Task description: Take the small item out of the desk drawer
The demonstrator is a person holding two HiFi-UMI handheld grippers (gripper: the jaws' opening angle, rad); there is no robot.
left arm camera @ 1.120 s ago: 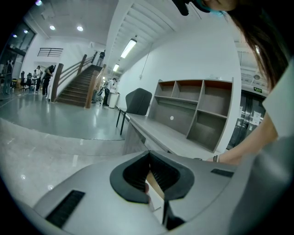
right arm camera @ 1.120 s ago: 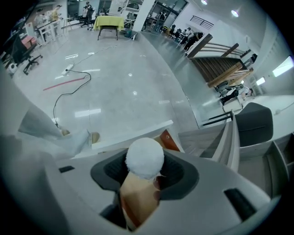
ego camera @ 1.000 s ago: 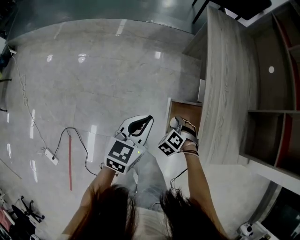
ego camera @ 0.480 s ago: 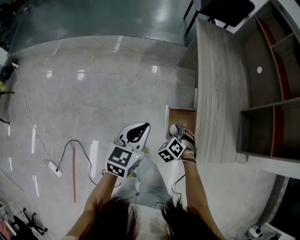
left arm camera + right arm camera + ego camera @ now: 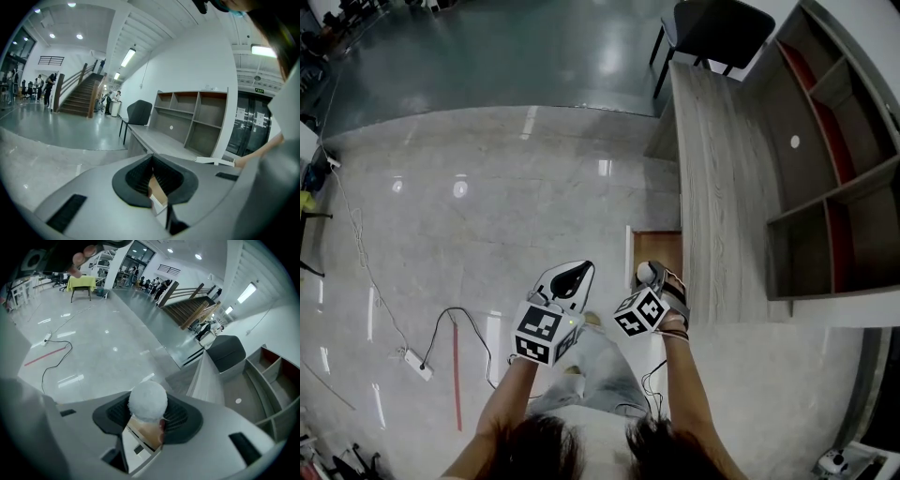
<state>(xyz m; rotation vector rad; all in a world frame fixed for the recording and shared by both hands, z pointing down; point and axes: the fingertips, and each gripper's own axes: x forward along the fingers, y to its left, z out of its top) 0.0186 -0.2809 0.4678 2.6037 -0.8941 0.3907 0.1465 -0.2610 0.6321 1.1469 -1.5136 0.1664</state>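
A small white fluffy ball (image 5: 148,401) is clamped between the jaws of my right gripper (image 5: 149,412). In the head view the same ball (image 5: 645,273) shows at the tip of the right gripper (image 5: 651,278), just over the near end of the open wooden drawer (image 5: 656,251) under the desk (image 5: 712,187). My left gripper (image 5: 570,275) is held to the left of the drawer, over the floor. Its jaws are shut with nothing between them (image 5: 151,176). Both grippers are lifted and level with the desk top.
A grey shelf unit (image 5: 834,159) stands on the desk's far side. A dark chair (image 5: 712,28) sits at the desk's far end. A cable and power strip (image 5: 417,361) lie on the glossy floor at left. A staircase (image 5: 79,96) and people are far off.
The view has drawn back and risen, so desk and drawer look smaller. Both grippers keep their places relative to each other. The right one still holds the ball over the drawer's near end.
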